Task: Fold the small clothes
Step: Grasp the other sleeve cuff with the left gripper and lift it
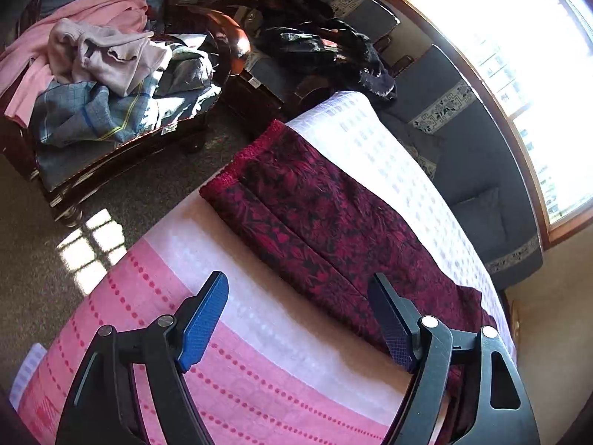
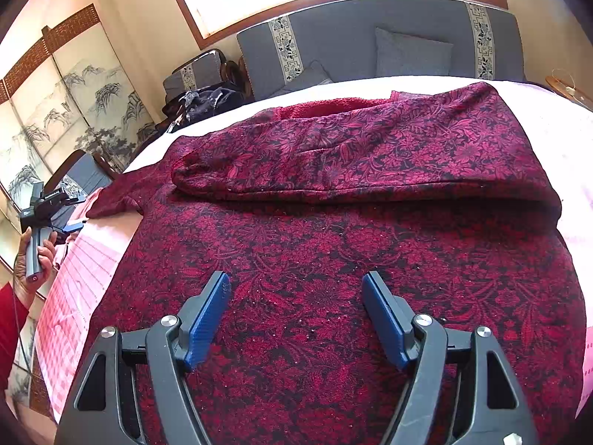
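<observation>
The red-and-black patterned garment (image 2: 333, 230) lies spread on a surface covered by a pink-and-white cloth (image 1: 229, 389). It is the landmark here. In the right wrist view, 1 part of it, seemingly a sleeve or side panel, is already turned over across the far half of the garment, making a long fold with a rounded edge. This suggests the folding is partway along, with the near half not yet brought over.

The right gripper (image 2: 296, 296) hovers over the near half of the garment, its 2 fingers spread wide and holding nothing. Placed there, it looks ready to come down on the near cloth or its hem, though which edge it will take cannot be told.

The left gripper (image 1: 298, 296) is also wide apart and empty. It sits off the garment's left side, above the bare cloth cover, with its right finger (image 1: 389, 330) close to the garment's long folded edge. In the right wrist view it is held up and away from the garment by the person's left hand (image 2: 35, 259), probably to keep clear of the fabric before a next grasp.

Beyond the garment, a chair carries a heap of other clothes (image 1: 100, 74), likely waiting their turn. A grey sofa (image 2: 370, 44) stands behind the garment under a bright window.
</observation>
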{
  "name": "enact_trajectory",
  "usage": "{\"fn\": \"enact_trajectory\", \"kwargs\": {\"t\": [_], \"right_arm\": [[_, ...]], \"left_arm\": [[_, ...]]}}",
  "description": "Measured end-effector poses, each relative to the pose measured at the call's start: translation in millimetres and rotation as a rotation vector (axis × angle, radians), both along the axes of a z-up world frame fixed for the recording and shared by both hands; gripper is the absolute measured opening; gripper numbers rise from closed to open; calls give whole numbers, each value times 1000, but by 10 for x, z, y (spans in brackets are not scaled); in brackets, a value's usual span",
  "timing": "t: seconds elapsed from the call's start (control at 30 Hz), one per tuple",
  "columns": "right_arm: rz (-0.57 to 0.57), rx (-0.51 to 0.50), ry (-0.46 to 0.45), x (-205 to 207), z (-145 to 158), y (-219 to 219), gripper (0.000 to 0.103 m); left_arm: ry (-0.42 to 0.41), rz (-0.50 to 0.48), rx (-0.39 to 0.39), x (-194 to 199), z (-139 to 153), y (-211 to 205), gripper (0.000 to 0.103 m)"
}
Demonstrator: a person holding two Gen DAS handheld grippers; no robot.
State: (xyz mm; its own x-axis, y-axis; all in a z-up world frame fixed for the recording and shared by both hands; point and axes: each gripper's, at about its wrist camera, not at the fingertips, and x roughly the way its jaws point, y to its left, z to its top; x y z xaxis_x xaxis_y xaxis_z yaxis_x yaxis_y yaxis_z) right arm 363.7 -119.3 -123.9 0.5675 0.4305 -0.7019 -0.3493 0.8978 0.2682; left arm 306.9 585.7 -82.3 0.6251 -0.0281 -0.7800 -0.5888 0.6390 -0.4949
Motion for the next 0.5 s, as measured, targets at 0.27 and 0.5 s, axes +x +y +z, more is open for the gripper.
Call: {"fn": "enact_trajectory", "kwargs": {"t": [0.27, 0.5], "right_arm": [[-15, -7, -3, -2, 8, -6, 73], [-29, -15, -2, 15, 4, -2, 76]], "left_arm": [[21, -78, 43, 333, -70, 254, 76], [3, -83, 92, 499, -92, 199, 48]]}}
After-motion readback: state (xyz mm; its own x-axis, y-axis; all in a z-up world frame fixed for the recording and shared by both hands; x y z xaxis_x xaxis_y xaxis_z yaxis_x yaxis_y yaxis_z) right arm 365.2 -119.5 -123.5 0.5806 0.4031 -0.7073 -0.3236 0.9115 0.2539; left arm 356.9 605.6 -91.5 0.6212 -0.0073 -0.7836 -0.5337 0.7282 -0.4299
